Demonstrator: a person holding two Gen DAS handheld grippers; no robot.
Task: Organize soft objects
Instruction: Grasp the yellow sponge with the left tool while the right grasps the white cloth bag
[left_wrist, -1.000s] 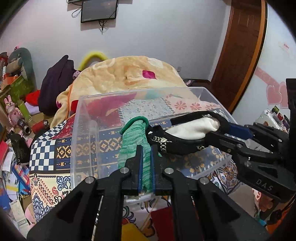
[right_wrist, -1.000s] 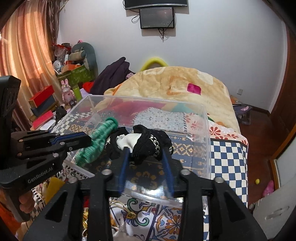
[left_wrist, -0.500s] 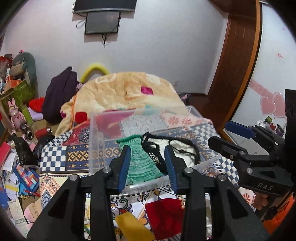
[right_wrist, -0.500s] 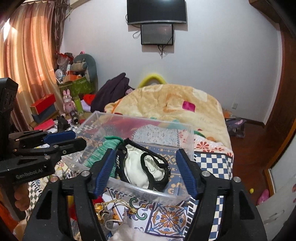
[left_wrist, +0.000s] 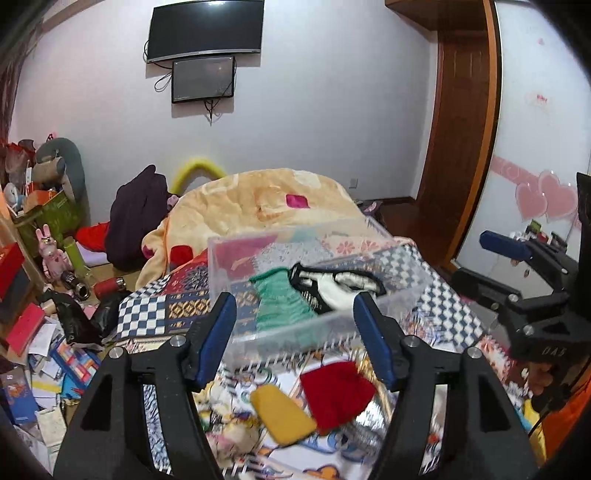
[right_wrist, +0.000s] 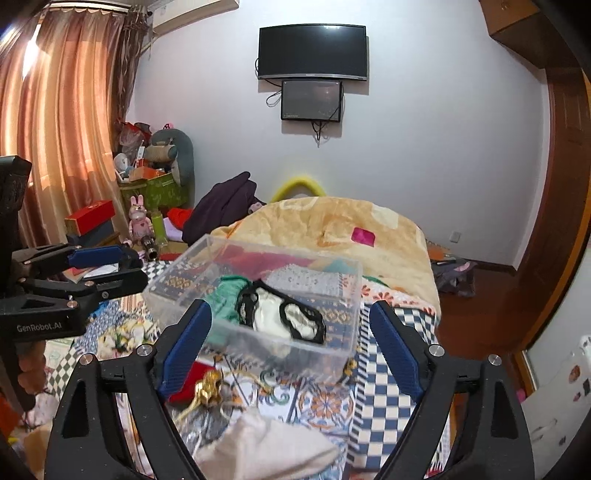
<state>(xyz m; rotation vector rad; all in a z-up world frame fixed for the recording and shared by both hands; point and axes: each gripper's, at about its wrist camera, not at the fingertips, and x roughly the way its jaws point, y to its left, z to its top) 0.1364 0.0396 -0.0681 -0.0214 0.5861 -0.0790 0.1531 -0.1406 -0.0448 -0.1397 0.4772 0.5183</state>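
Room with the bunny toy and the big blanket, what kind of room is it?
Most likely a bedroom. There is a bed with a patterned cover and a thick peach blanket, a television on the wall facing it, and stuffed toys piled by the curtain.

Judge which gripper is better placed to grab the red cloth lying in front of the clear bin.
Left, probably. The open left gripper frames the red cloth between its fingers; from the open right gripper it lies off-centre, behind one finger.

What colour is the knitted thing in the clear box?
Green. The knitted piece in the clear box shows best from the left wrist.
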